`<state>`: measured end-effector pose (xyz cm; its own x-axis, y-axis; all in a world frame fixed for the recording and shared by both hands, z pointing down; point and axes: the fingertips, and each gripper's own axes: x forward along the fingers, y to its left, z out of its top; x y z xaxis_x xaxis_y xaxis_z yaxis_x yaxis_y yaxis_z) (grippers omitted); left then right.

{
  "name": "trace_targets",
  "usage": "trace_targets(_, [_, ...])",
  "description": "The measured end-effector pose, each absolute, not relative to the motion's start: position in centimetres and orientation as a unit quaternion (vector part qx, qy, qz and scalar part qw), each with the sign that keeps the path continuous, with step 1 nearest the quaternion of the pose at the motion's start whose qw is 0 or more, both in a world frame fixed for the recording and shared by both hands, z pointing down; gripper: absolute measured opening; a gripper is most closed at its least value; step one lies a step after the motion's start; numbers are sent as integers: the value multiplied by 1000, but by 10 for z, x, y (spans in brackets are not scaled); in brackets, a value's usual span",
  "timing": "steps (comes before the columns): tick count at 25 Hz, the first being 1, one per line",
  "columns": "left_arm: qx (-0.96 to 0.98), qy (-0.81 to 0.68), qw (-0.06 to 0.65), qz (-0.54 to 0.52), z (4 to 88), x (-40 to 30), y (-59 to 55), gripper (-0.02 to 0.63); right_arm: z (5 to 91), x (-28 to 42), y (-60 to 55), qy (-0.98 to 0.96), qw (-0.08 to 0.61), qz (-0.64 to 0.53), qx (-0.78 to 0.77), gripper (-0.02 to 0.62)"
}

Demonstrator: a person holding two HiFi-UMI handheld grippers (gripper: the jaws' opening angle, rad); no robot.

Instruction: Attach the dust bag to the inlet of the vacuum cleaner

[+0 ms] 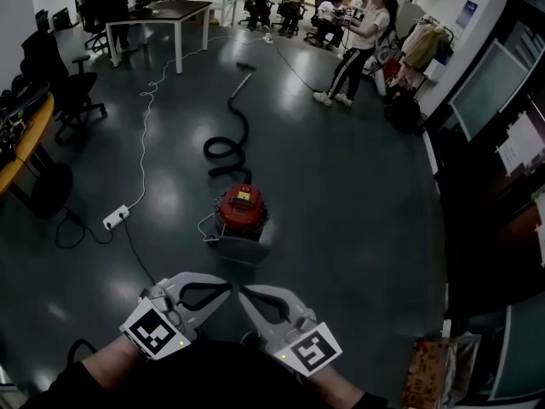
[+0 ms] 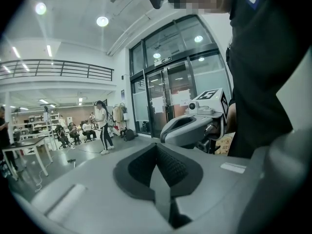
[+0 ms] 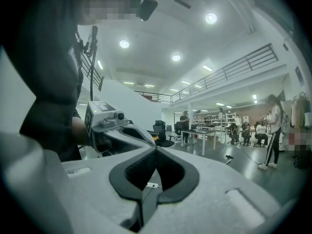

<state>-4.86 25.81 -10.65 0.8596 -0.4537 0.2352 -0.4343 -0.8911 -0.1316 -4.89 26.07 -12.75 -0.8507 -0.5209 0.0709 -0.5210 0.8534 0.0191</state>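
Observation:
The vacuum cleaner (image 1: 241,210), red-topped, stands on the dark floor ahead of me, with its black hose (image 1: 228,143) curling away behind it. A pale grey part (image 1: 240,248) lies against its near side; I cannot tell if this is the dust bag. Both grippers are held low and close to my body, well short of the vacuum. My left gripper (image 1: 225,286) (image 2: 157,146) is shut and holds nothing. My right gripper (image 1: 243,293) (image 3: 156,149) is also shut and holds nothing. Their tips point towards each other and nearly meet. Each gripper view shows the other gripper alongside.
A white power strip (image 1: 116,217) and its cable lie on the floor to the vacuum's left. Office chairs (image 1: 68,83) and a curved desk (image 1: 25,147) stand at the left. A person (image 1: 358,45) stands beyond, others sit at the back. A printed bag (image 1: 430,371) sits at lower right.

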Motion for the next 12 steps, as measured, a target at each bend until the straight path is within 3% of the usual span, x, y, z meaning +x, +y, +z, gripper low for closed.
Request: trace_targets(12, [-964,228,35,-134,-109,-47,260,2,-122,-45,263,-958,50,5,283,2])
